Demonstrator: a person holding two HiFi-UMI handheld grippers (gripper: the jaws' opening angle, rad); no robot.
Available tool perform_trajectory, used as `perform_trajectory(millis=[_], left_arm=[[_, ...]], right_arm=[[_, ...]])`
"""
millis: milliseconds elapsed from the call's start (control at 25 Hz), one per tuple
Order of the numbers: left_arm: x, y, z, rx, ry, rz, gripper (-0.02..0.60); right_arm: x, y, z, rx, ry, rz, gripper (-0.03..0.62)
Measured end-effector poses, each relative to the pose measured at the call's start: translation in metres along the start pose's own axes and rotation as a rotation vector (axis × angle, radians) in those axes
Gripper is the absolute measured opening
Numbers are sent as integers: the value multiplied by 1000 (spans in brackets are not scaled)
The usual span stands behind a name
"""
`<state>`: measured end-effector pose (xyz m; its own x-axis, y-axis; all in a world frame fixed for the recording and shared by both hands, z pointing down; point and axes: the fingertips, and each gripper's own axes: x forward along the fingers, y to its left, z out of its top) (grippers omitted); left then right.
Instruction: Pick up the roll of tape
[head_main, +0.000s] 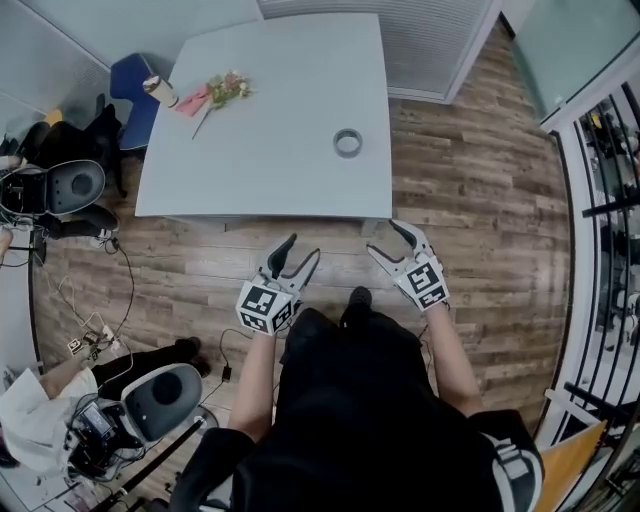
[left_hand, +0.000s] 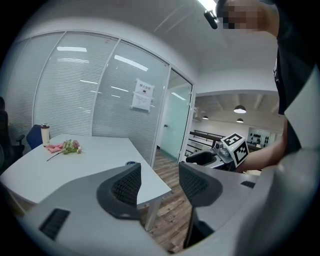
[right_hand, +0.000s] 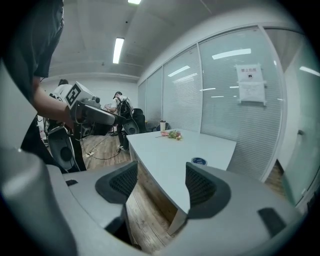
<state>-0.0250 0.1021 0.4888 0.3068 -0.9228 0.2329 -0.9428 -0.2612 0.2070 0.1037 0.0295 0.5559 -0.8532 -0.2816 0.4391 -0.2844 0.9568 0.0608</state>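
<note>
The roll of tape (head_main: 348, 143) lies flat on the pale grey table (head_main: 290, 60), toward its right near side; it shows small in the left gripper view as the tape (left_hand: 131, 163) and in the right gripper view as the tape (right_hand: 199, 161). My left gripper (head_main: 304, 250) hangs over the wooden floor short of the table's near edge, jaws apart, nothing between them. My right gripper (head_main: 387, 239) is level with it on the right, also open and empty. Each gripper looks past its jaws at the table: left gripper (left_hand: 159, 186), right gripper (right_hand: 161, 185).
A pink-flowered sprig (head_main: 224, 92) and a cup (head_main: 160, 91) lie at the table's far left. A blue chair (head_main: 135, 90) stands beside that corner. Office chairs (head_main: 68, 188) and cables (head_main: 95, 320) crowd the floor at left. A glass partition (left_hand: 100, 95) runs behind the table.
</note>
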Motion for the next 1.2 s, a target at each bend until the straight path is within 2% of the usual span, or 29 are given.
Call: perform_trajectory(millis=[160,720,1200], left_arm=[[10,-6,4,5,-4,-20,256],[30,-11,4,16,5,-38,256],[58,12,14,14,10,-92,256]], right_arm=[[-2,-9,0,-5,2,2,314],[-11,-26,-12,13,15,-23,313],[2,-48,-4,27,30,-73,307]])
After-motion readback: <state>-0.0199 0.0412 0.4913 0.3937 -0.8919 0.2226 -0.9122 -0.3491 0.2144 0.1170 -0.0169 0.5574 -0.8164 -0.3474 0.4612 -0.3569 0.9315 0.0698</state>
